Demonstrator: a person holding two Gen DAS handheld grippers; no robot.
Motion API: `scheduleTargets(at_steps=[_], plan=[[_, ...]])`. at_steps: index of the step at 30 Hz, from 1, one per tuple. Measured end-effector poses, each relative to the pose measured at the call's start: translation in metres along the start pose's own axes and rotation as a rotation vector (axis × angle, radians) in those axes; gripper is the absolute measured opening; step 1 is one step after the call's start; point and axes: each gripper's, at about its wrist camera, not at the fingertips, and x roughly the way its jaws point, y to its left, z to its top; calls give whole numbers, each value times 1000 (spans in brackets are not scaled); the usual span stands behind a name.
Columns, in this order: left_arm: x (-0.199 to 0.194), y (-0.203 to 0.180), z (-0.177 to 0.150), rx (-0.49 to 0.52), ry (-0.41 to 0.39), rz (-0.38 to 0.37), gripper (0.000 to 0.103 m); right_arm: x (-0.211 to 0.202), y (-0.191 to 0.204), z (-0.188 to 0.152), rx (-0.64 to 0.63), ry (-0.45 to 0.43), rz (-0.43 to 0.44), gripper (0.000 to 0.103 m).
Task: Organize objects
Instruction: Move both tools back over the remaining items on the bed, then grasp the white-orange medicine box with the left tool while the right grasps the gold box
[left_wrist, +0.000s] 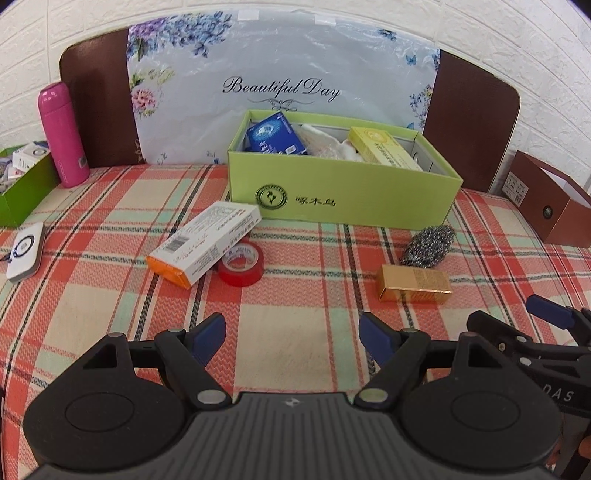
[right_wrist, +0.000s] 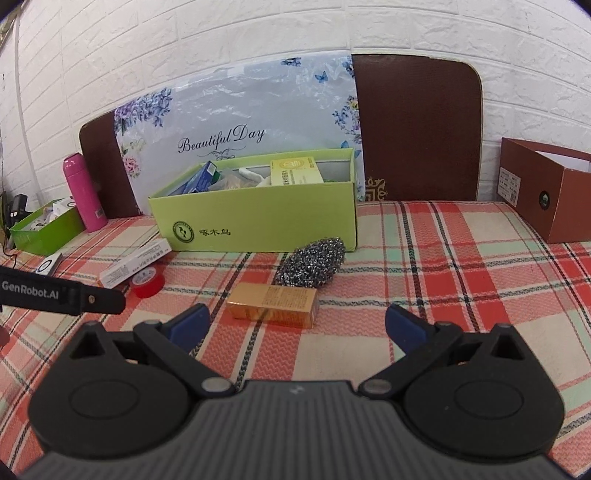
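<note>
Before me a white embossed brick-pattern wall (right_wrist: 258, 33) backs a dark brown padded headboard (right_wrist: 413, 125), partly covered by a pale floral plastic sheet lettered "Beautiful Day" (left_wrist: 280, 74), above a red, cream and mint plaid woven cloth surface (right_wrist: 461, 266), evenly lit.

Gold box (right_wrist: 272, 305) flat beside steel scourer (right_wrist: 312, 266)

Red plaid tablecloth (left_wrist: 295, 332), lime-green box (left_wrist: 343, 192)

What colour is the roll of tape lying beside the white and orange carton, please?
The roll of tape is red, clearest in the left wrist view.
</note>
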Motion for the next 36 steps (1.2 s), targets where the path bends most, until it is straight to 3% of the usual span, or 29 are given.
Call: scheduleTargets(at_steps=[7, 14, 16, 21, 23, 26, 29, 36], plan=[[5, 32, -12, -66, 44, 26, 82, 48, 7, 0, -57, 32, -4, 103], [8, 50, -7, -88, 26, 37, 82, 94, 9, 10, -97, 25, 25, 103], [12, 57, -1, -78, 3, 50, 82, 94, 11, 10, -77, 50, 82, 94], [31, 78, 22, -69, -25, 112, 82, 70, 31, -4, -120, 100, 264, 90], [38, 83, 30, -49, -47, 125, 82, 61, 39, -10, -149, 99, 294, 89], [56, 91, 40, 27, -66, 93, 82, 53, 45, -14, -167, 85, 283, 89], [78, 96, 45, 93, -28, 54, 82, 49, 42, -12, -132, 77, 269, 91], [106, 100, 50, 113, -25, -40, 85, 59, 39, -5, -121, 88, 219, 93]])
